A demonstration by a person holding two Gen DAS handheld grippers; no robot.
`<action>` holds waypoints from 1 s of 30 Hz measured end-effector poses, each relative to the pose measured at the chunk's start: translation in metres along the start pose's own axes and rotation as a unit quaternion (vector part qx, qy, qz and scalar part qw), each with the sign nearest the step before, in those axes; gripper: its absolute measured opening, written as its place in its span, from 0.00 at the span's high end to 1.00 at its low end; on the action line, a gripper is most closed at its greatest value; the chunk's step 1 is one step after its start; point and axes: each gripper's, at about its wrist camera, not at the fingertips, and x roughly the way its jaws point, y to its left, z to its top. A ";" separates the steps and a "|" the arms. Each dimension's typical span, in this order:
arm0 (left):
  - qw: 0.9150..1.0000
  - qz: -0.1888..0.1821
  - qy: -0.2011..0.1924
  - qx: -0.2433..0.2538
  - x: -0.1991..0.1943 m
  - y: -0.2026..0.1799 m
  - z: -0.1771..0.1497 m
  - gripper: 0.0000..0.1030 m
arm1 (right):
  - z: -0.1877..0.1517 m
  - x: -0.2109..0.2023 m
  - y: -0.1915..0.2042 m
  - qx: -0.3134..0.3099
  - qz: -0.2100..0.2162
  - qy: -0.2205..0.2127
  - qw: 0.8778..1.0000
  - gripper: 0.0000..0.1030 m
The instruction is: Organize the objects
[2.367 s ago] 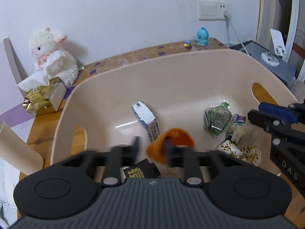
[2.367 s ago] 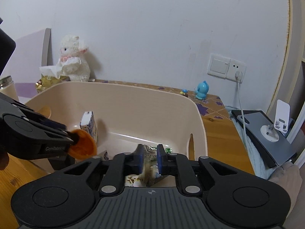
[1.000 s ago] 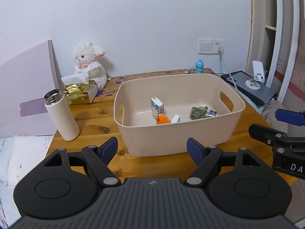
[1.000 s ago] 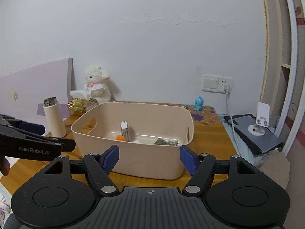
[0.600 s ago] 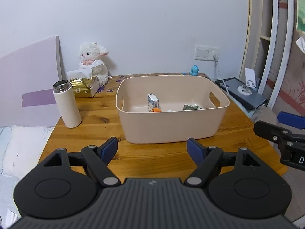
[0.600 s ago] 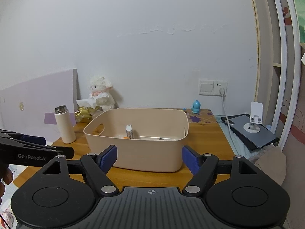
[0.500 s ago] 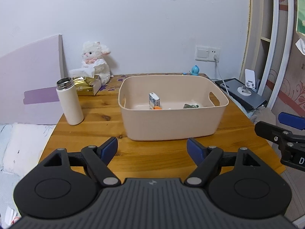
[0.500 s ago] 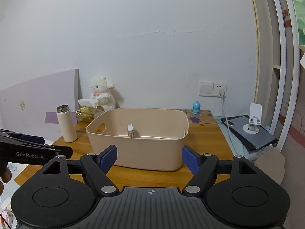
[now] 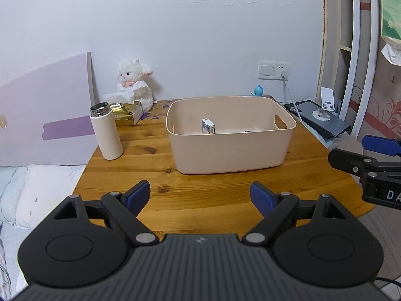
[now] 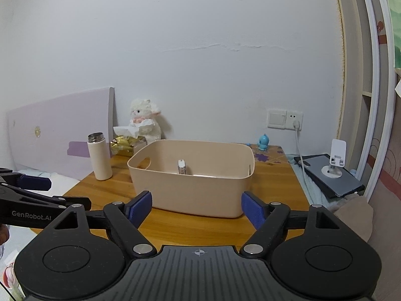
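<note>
The beige bin sits mid-table with a small carton upright inside. Left gripper and right gripper hover near its front wall – fingers spread wide, empty. A white flask stands left, a plush lamb far left by the wall – nothing blocks the bin

Readable markings
"GenRobot.AI" on left gripper side; "DA", cut off, on right gripper.
</note>
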 end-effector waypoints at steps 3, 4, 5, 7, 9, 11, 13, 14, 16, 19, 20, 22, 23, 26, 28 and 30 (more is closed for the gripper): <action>1.000 -0.001 -0.006 0.004 -0.006 -0.001 -0.001 0.12 | -0.002 -0.004 0.000 0.002 0.001 0.001 1.000 0.22; 1.000 -0.001 -0.008 0.005 -0.007 -0.001 -0.001 0.12 | -0.002 -0.004 0.000 0.001 0.001 0.001 1.000 0.22; 1.000 -0.002 -0.011 0.007 -0.008 -0.001 -0.002 0.11 | -0.002 -0.005 0.000 0.001 0.001 0.000 1.000 0.22; 1.000 -0.004 -0.011 0.009 -0.010 -0.002 -0.004 0.09 | -0.002 -0.006 0.001 0.000 0.000 -0.001 1.000 0.22; 1.000 -0.007 -0.010 0.009 -0.011 -0.002 -0.004 0.09 | -0.002 -0.007 0.001 0.000 -0.002 -0.002 1.000 0.22; 1.000 -0.007 -0.009 0.009 -0.012 -0.002 -0.004 0.09 | -0.002 -0.007 0.001 0.000 -0.002 -0.002 1.000 0.22; 1.000 -0.006 -0.007 0.007 -0.012 -0.001 -0.003 0.09 | -0.002 -0.008 0.000 -0.001 -0.002 0.000 1.000 0.22; 1.000 -0.006 -0.005 0.004 -0.012 0.000 -0.003 0.09 | -0.002 -0.008 -0.001 -0.001 -0.002 0.001 1.000 0.22; 1.000 -0.011 -0.004 -0.007 -0.013 0.002 -0.003 0.08 | -0.003 -0.007 -0.001 -0.001 -0.002 0.004 1.000 0.21; 1.000 -0.019 0.001 -0.019 -0.013 0.006 -0.002 0.07 | -0.004 -0.004 -0.003 0.002 -0.003 0.006 1.000 0.21; 1.000 -0.019 0.001 -0.018 -0.013 0.007 -0.001 0.07 | -0.004 -0.004 -0.004 0.003 -0.003 0.007 1.000 0.20; 1.000 -0.013 0.000 -0.013 -0.012 0.008 -0.001 0.06 | -0.004 -0.001 -0.005 0.006 -0.004 0.008 1.000 0.19; 1.000 -0.011 0.000 -0.011 -0.011 0.008 0.000 0.06 | -0.004 0.000 -0.005 0.006 -0.005 0.008 1.000 0.18; 1.000 -0.012 0.002 -0.012 -0.009 0.012 0.001 0.06 | -0.004 0.005 -0.006 0.008 -0.007 0.011 1.000 0.18; 1.000 -0.012 0.004 -0.014 -0.007 0.015 0.001 0.06 | -0.005 0.010 -0.006 0.008 -0.007 0.015 1.000 0.18; 1.000 -0.013 0.006 -0.015 -0.004 0.017 0.002 0.06 | -0.006 0.015 -0.005 0.008 -0.006 0.020 1.000 0.18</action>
